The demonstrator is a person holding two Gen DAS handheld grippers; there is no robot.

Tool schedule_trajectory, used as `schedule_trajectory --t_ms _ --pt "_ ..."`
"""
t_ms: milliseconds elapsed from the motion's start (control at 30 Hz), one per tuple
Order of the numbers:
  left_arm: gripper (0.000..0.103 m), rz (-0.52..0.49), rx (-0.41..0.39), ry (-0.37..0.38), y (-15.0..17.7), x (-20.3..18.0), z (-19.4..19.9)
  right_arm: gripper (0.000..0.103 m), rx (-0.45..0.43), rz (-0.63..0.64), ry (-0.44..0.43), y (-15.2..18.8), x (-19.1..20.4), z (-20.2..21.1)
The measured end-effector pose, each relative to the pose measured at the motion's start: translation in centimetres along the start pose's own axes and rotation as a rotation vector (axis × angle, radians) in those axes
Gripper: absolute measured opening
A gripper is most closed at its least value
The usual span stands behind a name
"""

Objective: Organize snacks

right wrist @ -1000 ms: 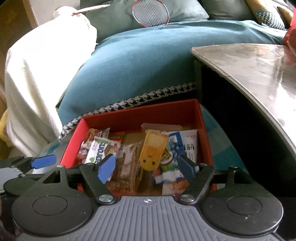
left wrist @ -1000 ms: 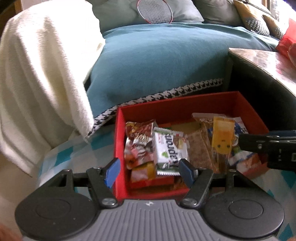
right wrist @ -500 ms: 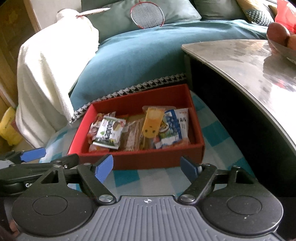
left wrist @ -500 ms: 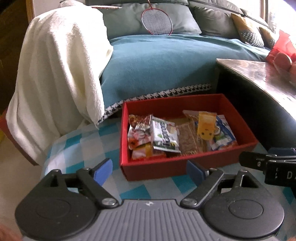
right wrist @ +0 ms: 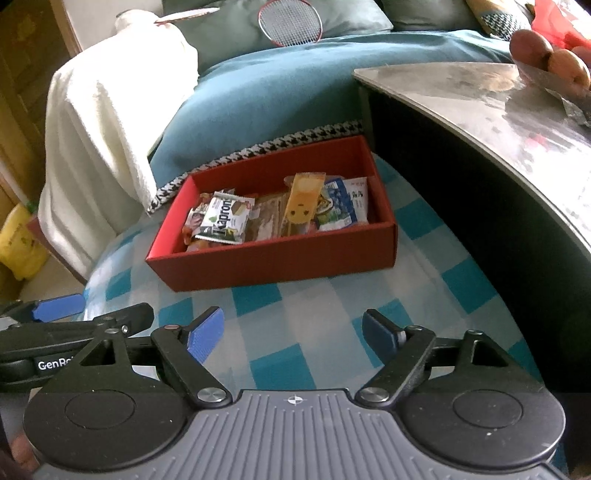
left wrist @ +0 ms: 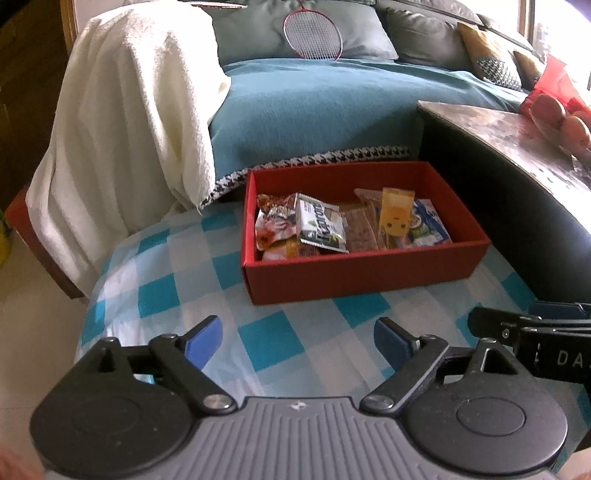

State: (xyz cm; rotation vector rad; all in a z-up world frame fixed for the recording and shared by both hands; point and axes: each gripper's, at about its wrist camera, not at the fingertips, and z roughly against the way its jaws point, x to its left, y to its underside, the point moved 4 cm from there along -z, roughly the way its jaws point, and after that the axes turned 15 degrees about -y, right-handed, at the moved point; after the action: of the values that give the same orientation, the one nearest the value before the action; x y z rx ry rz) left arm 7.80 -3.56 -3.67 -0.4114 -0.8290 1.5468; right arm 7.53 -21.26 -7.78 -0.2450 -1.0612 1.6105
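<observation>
A red box [left wrist: 369,271] stands on a blue and white checked cloth [left wrist: 273,343]; it also shows in the right wrist view [right wrist: 280,264]. Several snack packs lie inside: a green and white wafer pack [left wrist: 320,224], brown bars [left wrist: 360,230], a yellow pack with a face [left wrist: 396,218] and a blue and white pack [left wrist: 426,223]. My left gripper [left wrist: 297,343] is open and empty, well back from the box. My right gripper [right wrist: 293,336] is open and empty, also back from the box's front wall.
A sofa with a teal blanket [left wrist: 317,110] and a white towel [left wrist: 122,122] lies behind the box. A dark table with a shiny top [right wrist: 498,107] stands at the right, holding fruit [right wrist: 550,59]. A badminton racket [left wrist: 312,35] leans on the cushions.
Both grippers have pulled back and up from over the box, staying open and empty. The box and its snacks have not moved.
</observation>
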Motion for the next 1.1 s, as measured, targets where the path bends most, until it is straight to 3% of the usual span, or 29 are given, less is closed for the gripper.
schedule_trajectory --t_ms 1100 --pt "0.084 -0.017 -0.002 -0.033 2.3 0.4 1.9 0.088 0.020 0.000 -0.021 2.6 1.8 1.3"
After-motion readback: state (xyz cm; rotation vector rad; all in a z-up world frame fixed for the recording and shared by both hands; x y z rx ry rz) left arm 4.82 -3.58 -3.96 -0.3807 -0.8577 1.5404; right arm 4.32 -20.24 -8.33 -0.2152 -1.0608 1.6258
